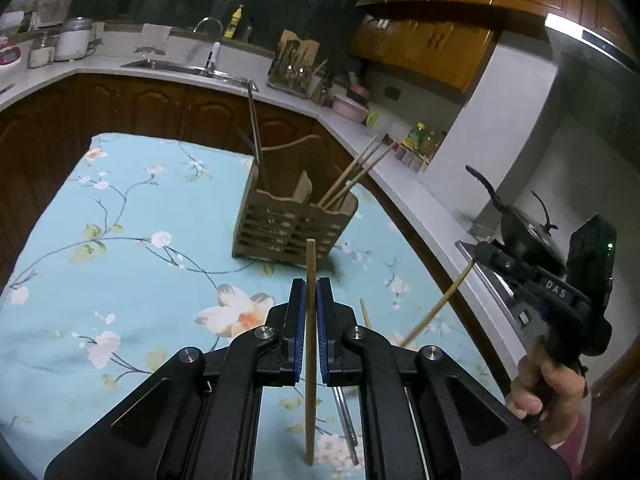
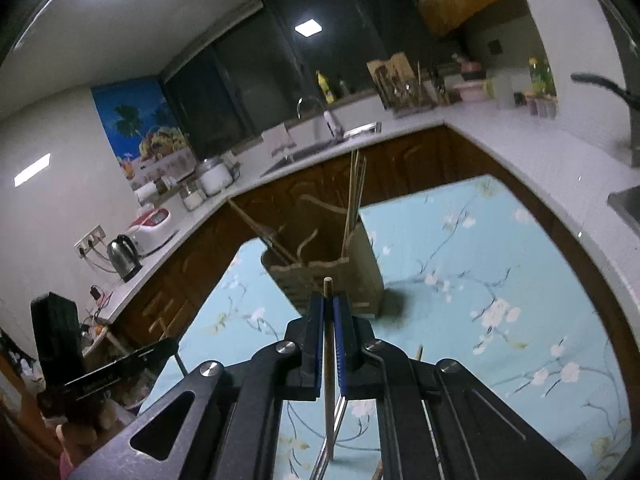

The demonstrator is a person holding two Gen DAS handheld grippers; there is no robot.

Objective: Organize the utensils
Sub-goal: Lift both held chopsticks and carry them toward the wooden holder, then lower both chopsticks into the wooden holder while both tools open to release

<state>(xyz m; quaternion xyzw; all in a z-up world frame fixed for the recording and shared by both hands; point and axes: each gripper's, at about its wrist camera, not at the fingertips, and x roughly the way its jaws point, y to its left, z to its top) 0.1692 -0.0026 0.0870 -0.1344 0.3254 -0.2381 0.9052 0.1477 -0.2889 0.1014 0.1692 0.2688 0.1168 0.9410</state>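
Observation:
A slatted wooden utensil caddy (image 1: 296, 220) stands on the blue floral tablecloth (image 1: 120, 240), with several chopsticks leaning out of its compartments. My left gripper (image 1: 311, 284) is shut on a wooden chopstick (image 1: 310, 360), held above the cloth just short of the caddy. At the right edge of the same view, my right gripper (image 1: 482, 250) grips a pale bamboo chopstick (image 1: 436, 308) that slants downward. In the right wrist view, my right gripper (image 2: 329, 298) pinches that chopstick (image 2: 329, 380) in front of the caddy (image 2: 352, 280). The left gripper (image 2: 170, 347) shows at lower left. Metal chopsticks (image 1: 348, 420) lie on the cloth below.
A white L-shaped counter (image 1: 400, 184) wraps around the table, with a sink (image 1: 168, 65), jars and a kettle (image 2: 124, 256) on it. A black wok (image 1: 524, 232) sits on the stove at the right. One more wooden chopstick (image 1: 365, 312) lies on the cloth.

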